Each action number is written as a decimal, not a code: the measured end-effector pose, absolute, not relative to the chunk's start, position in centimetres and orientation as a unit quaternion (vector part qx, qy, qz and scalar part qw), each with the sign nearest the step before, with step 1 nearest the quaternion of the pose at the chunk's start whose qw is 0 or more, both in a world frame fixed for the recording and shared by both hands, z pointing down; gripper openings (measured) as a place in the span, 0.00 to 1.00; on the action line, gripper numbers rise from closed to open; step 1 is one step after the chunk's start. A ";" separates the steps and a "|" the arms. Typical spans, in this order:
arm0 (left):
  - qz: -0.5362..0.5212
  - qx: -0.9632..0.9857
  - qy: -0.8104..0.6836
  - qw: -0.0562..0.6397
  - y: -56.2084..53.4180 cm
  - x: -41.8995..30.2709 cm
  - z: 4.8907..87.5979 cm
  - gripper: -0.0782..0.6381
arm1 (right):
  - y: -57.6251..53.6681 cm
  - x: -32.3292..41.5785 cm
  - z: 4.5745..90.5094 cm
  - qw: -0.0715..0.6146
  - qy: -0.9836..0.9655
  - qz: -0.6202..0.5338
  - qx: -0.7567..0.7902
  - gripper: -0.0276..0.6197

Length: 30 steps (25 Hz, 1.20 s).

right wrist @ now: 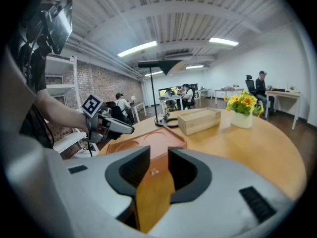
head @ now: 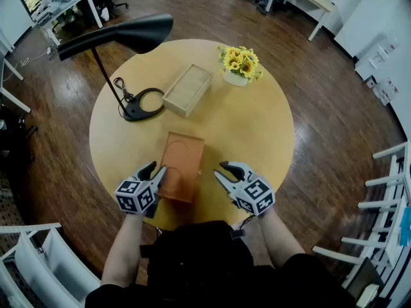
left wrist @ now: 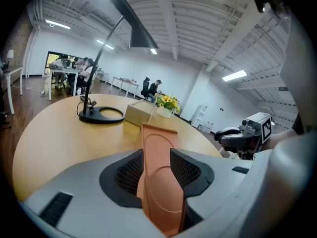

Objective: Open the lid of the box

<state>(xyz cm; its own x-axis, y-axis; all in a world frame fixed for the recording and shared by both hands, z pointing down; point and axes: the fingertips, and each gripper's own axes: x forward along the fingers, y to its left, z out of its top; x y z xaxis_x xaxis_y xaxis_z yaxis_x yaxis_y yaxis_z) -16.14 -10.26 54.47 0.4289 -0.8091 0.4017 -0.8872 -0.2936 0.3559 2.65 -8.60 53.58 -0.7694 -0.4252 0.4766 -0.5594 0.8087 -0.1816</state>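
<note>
A flat orange-brown box (head: 183, 165) lies shut on the round table (head: 257, 127), near its front edge. My left gripper (head: 158, 169) is at the box's near left corner. In the left gripper view the box (left wrist: 159, 182) fills the gap and both pads lie against it, so the left gripper (left wrist: 156, 170) is shut on its edge. My right gripper (head: 219, 170) hovers just right of the box, apart from it and open. In the right gripper view its jaws (right wrist: 154, 170) point at the box's side (right wrist: 143, 150), where a small clasp shows.
A black desk lamp (head: 142, 104) stands at the back left, its head (head: 122, 36) over the table edge. A pale wooden box (head: 187, 90) and a pot of yellow flowers (head: 239, 63) sit behind. White chairs (head: 385, 191) flank the table.
</note>
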 end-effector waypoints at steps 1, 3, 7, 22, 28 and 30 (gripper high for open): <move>0.081 0.797 -0.531 0.277 -10.5 -16.1 55.3 0.34 | -8.6 2.3 54.5 0.229 -0.926 0.157 0.256 0.26; 0.097 0.790 -0.531 0.289 -10.9 -16.0 56.7 0.34 | -8.6 1.8 56.3 0.262 -0.923 0.147 0.239 0.27; 0.125 0.788 -0.519 0.307 -11.1 -15.5 58.4 0.34 | -8.7 0.7 59.4 0.323 -0.915 0.112 0.213 0.27; 0.133 0.788 -0.505 0.325 -10.9 -14.9 58.7 0.31 | -7.8 -2.4 65.7 0.490 -0.865 0.011 0.111 0.27; 0.128 0.787 -0.510 0.324 -10.7 -15.1 58.7 0.31 | -8.0 -2.2 65.9 0.491 -0.863 -0.005 0.119 0.16; 0.127 0.786 -0.510 0.326 -10.7 -15.1 58.6 0.31 | -7.9 -1.9 65.8 0.490 -0.864 -0.009 0.117 0.16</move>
<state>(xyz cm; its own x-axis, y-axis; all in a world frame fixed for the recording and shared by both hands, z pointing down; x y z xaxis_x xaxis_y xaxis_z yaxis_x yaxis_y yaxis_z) -15.11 -10.68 58.64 0.4466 -0.7194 0.5319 -0.8848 -0.2666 0.3822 -1.94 -7.87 65.80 -0.4919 -0.2121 0.8444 -0.1935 0.9722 0.1315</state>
